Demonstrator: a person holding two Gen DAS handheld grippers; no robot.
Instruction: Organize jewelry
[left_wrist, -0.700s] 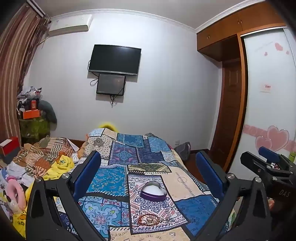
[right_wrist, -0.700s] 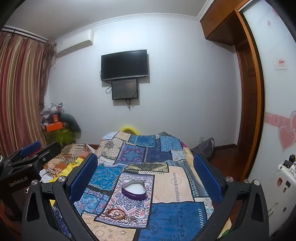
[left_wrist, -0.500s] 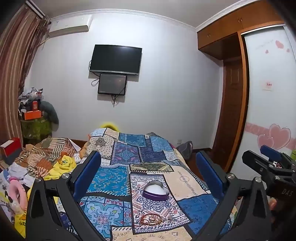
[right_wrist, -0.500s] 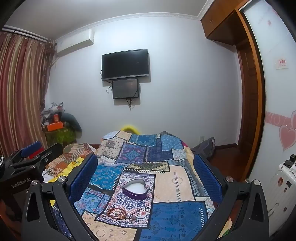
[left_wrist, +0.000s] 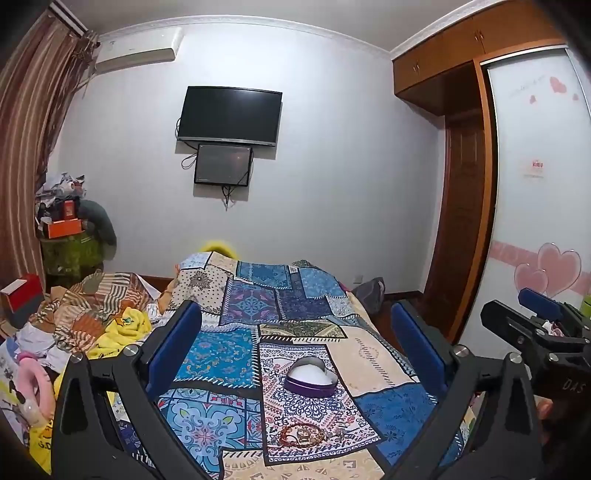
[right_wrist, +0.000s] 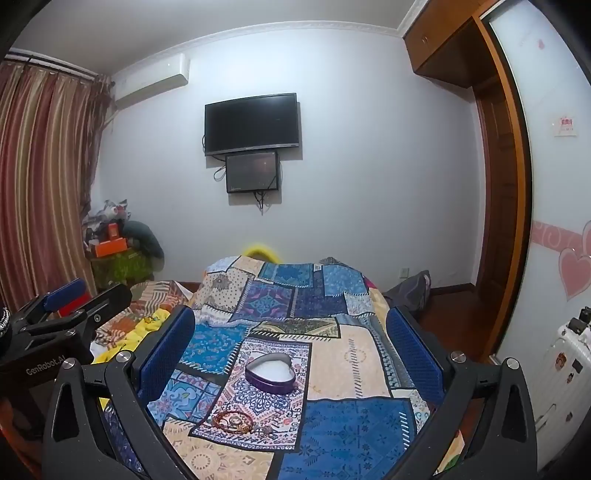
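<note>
A purple heart-shaped box (left_wrist: 311, 377) with a white lining lies open on the patchwork bedspread (left_wrist: 369, 365); it also shows in the right wrist view (right_wrist: 270, 373). A tangle of beaded bracelets and chains (left_wrist: 300, 435) lies on the spread nearer to me than the box, also seen in the right wrist view (right_wrist: 235, 421). My left gripper (left_wrist: 295, 325) is open and empty, held above the bed. My right gripper (right_wrist: 291, 321) is open and empty too. Each gripper shows at the edge of the other's view.
A pile of clothes and a pink toy (left_wrist: 33, 376) lie left of the bed. A white suitcase (right_wrist: 561, 373) stands at the right by the wardrobe (left_wrist: 535, 184). A grey bag (right_wrist: 410, 291) sits on the floor beyond the bed.
Both views have tilted slightly; the box and jewelry sit a little lower and more central. Both grippers stay open and empty.
</note>
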